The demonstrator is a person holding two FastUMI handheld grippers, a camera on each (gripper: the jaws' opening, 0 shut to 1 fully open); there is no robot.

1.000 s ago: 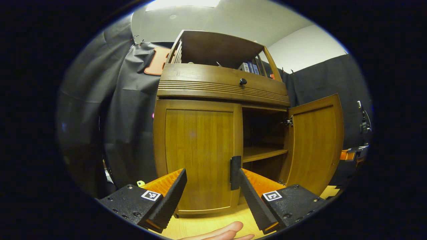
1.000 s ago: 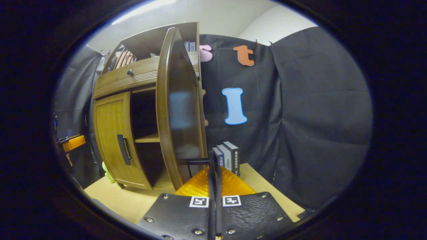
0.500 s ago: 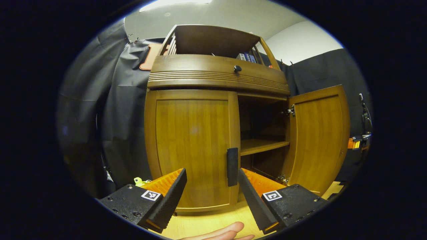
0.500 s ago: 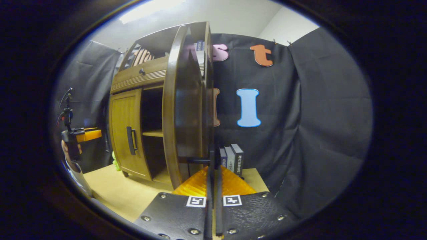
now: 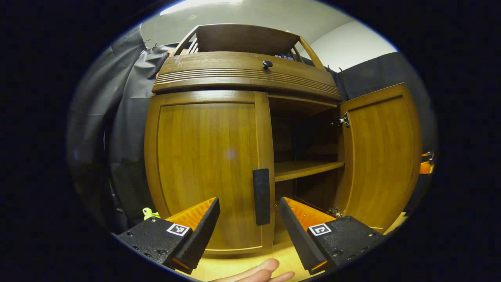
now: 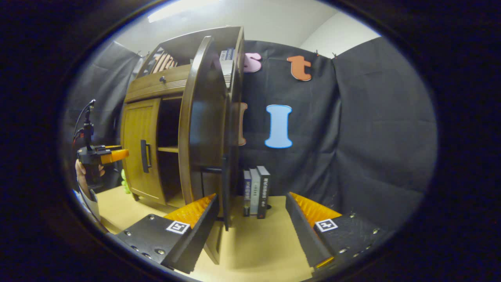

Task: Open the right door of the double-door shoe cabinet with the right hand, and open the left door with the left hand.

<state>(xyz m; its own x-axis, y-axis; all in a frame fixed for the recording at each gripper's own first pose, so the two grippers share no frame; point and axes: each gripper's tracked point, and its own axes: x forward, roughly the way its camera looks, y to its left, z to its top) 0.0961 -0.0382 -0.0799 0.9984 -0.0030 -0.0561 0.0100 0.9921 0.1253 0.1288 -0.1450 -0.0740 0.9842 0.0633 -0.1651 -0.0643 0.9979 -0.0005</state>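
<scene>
Left claw gapes wide before the flat handle of the grained wooden door.

- In the left gripper view we look from low and close, straight at the front of the shoe cabinet, tilted upward so its top shelf looms overhead.
- In the right gripper view we stand off the cabinet's right front corner, near the edge of its open right door, facing along the cabinet's side toward the booth wall behind it.
- Both views share the cabinet's front: the closed left door, the inner shelf and the open right door.
</scene>
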